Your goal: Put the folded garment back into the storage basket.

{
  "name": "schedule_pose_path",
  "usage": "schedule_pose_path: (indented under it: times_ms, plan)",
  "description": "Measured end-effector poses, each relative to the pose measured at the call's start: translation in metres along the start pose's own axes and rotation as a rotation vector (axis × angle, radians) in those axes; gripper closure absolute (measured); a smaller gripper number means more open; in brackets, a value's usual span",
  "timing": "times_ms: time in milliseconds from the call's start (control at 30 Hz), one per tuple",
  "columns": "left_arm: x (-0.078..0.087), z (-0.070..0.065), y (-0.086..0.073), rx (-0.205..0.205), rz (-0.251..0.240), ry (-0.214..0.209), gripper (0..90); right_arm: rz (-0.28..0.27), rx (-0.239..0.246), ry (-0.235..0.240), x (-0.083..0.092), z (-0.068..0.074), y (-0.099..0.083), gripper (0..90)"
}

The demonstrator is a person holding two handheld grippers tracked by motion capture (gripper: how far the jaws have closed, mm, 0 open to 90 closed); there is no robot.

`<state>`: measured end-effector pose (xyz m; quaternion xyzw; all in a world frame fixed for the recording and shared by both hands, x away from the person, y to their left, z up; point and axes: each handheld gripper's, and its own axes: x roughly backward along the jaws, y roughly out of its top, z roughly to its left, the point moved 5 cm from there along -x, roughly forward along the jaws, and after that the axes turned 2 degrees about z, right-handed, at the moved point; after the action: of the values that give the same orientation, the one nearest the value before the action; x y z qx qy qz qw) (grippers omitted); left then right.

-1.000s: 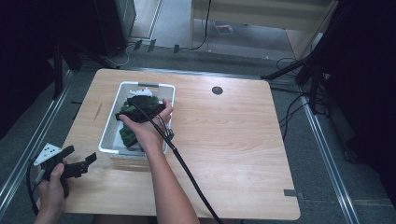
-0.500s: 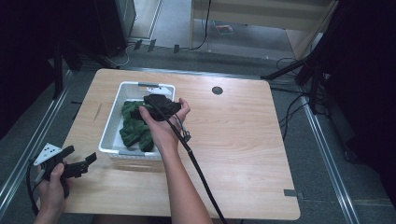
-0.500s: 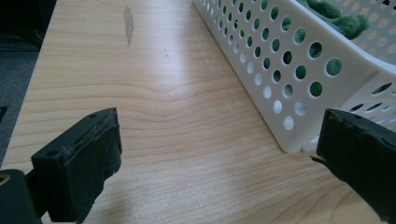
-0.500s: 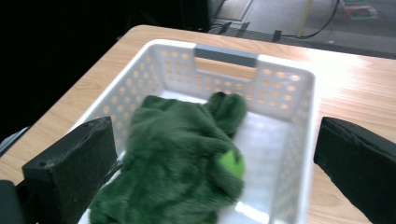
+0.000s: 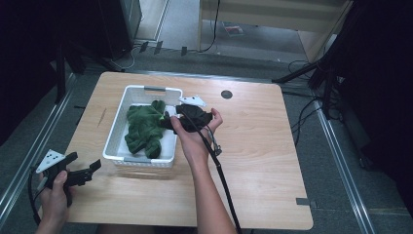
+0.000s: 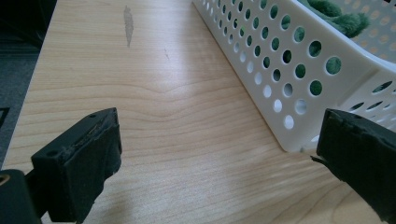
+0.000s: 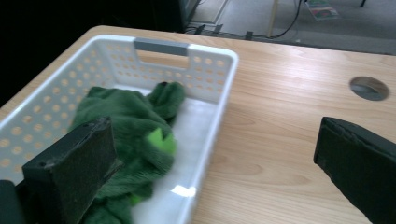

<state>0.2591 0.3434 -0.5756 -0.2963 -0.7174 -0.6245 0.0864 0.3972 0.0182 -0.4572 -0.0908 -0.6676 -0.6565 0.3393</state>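
A white perforated basket [image 5: 116, 130] stands on the left half of the wooden table [image 5: 263, 161], with a green plush cloth [image 5: 142, 129] lying crumpled inside it. My right gripper [image 5: 171, 118] hovers over the basket's right rim, open, with nothing between its wide-apart jaws. In the right gripper view [image 7: 215, 154] the cloth [image 7: 126, 126] lies below and left, inside the basket [image 7: 219, 60]. My left gripper [image 5: 85, 163] is held low at the table's near left corner, open and empty. In the left gripper view [image 6: 219, 154] the basket's near corner [image 6: 299, 93] is just ahead to the right.
A round cable hole [image 5: 226, 94] is set in the table's far middle, also seen in the right gripper view as a grey hole [image 7: 369, 87]. The right gripper's cable [image 5: 221, 175] trails along the forearm. Metal floor rails and dark stands flank the table.
My right gripper has moved from above the basket's middle to its right rim. The green cloth now lies uncovered in the basket. The left gripper has stayed put.
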Motion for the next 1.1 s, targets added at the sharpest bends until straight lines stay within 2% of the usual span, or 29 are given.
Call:
schedule_pose_path:
  times_ms: [300, 500, 767, 1100]
  plan:
    - [-0.001, -0.001, 0.000, -0.006, 0.002, 0.003, 0.9, -0.003, -0.024, -0.046, 0.015, -0.039, -0.015, 0.0]
    - [0.000, 0.000, 0.000, -0.005, 0.002, 0.003, 0.8, -0.006, -0.019, -0.071, 0.024, -0.061, -0.027, 0.0]
    - [0.000, 0.000, 0.000, -0.005, 0.001, 0.009, 0.0, -0.008, -0.037, -0.097, 0.034, -0.089, -0.043, 0.0]
    - [-0.001, -0.001, 0.000, -0.007, 0.000, 0.013, 0.0, 0.005, -0.068, -0.145, 0.049, -0.134, -0.074, 0.0]
